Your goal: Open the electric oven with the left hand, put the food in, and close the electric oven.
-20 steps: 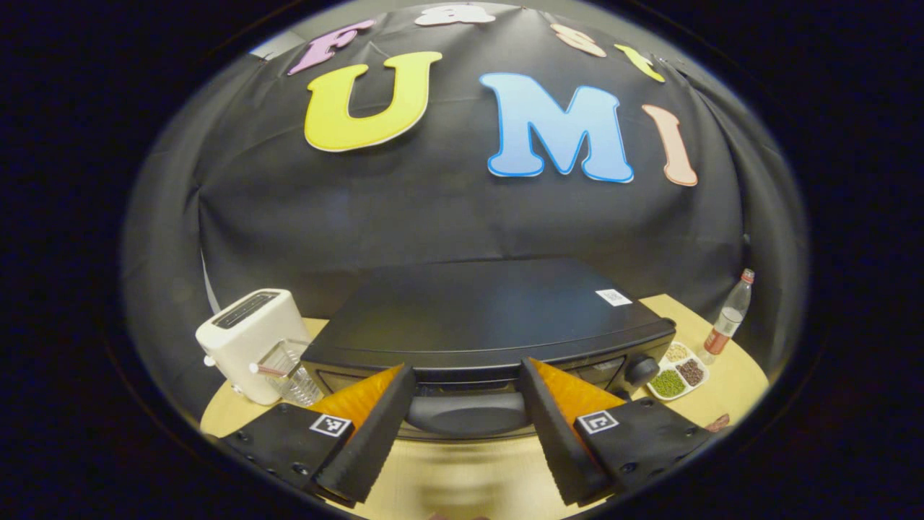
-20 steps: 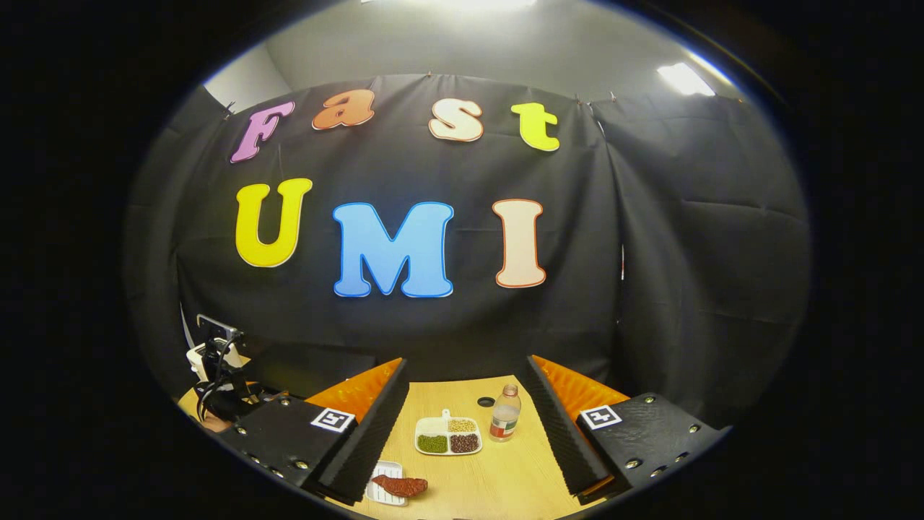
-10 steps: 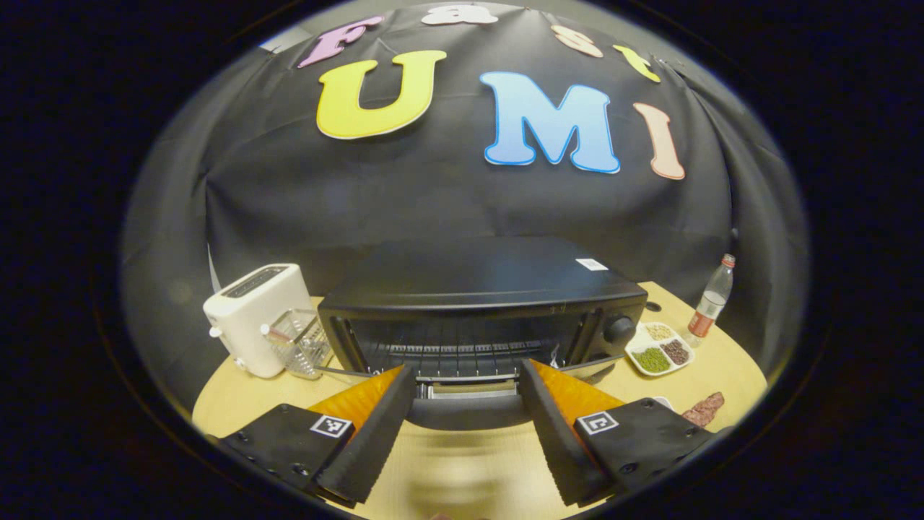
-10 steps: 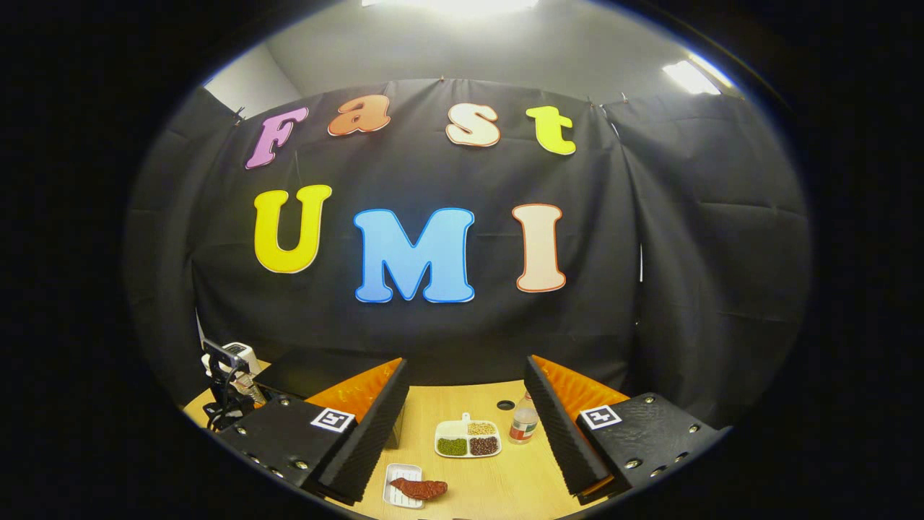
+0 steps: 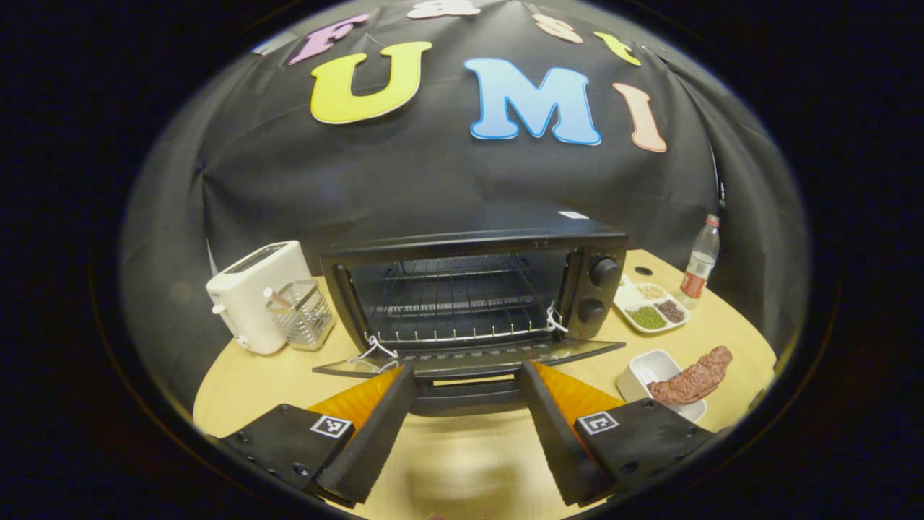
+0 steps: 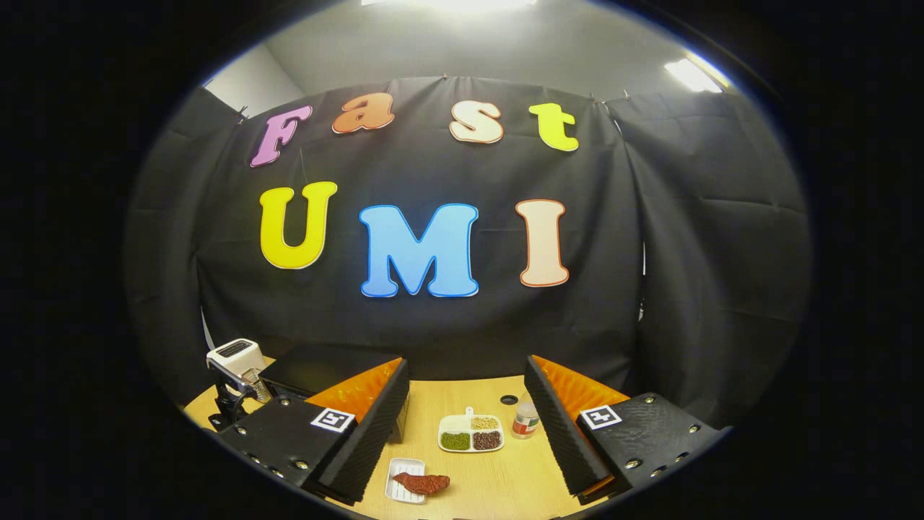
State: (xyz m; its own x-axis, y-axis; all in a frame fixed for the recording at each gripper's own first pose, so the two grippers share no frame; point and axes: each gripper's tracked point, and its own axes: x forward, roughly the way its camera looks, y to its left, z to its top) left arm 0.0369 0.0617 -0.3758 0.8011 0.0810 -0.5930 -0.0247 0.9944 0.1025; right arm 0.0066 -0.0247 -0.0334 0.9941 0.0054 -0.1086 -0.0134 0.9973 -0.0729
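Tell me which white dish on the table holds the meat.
The small rectangular dish nearest the left gripper holds the meat; the divided tray beside the oven holds beans.

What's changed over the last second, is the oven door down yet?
Yes. The oven door swung down from nearly shut to fully open, handle between the left tool's open fingers, baring the rack. The right tool stayed open and empty above the meat on its dish.

Black cloth wall (image 6: 447,332) draped across the back, folds at right. Grey ceiling (image 6: 462,43) above, two bright light panels (image 6: 689,76). Light wood counter (image 5: 476,462) below, round-edged, reaching up to the cloth.
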